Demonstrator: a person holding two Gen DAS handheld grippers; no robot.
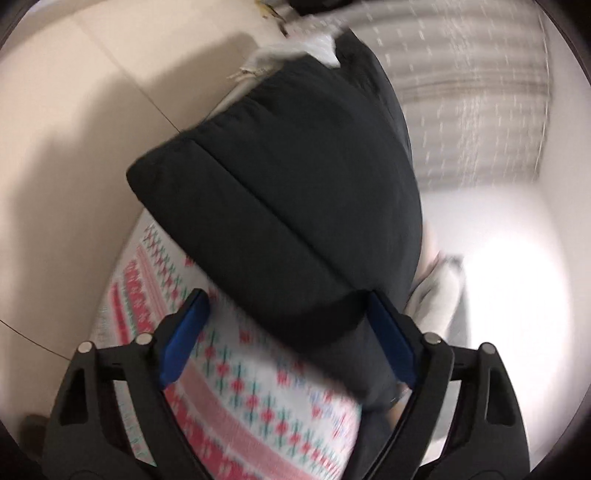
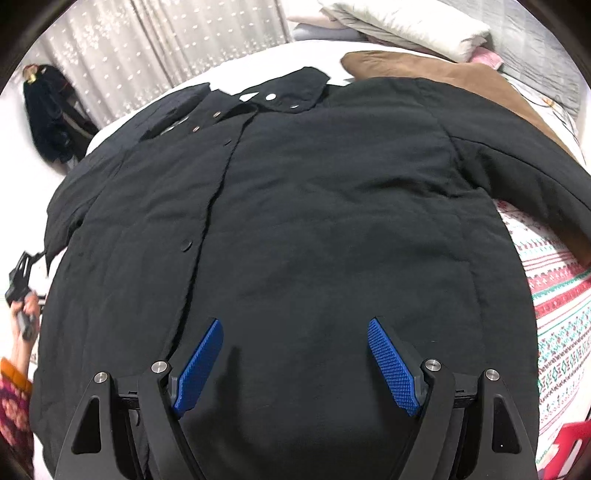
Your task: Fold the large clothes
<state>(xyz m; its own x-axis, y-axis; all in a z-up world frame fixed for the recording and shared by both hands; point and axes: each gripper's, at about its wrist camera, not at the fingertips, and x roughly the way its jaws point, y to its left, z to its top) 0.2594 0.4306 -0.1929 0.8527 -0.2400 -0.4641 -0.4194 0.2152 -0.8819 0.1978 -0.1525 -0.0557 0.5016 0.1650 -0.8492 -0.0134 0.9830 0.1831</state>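
Right wrist: coat [image 2: 295, 221] covers bed; patterned sheet [image 2: 554, 295] bare beside it.

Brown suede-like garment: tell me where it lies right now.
In the right wrist view the brown suede-like garment lies at the upper right, partly tucked under the black padded coat's shoulder, just below the folded white bedding.

Patterned bedspread [image 2: 554, 295], brown cushion [image 2: 461, 79], perhaps curtains [image 2: 166, 40]

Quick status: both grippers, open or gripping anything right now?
Left gripper: open, black padded coat sleeve between its pads, not clamped.
Right gripper: open, empty, above the black padded coat.
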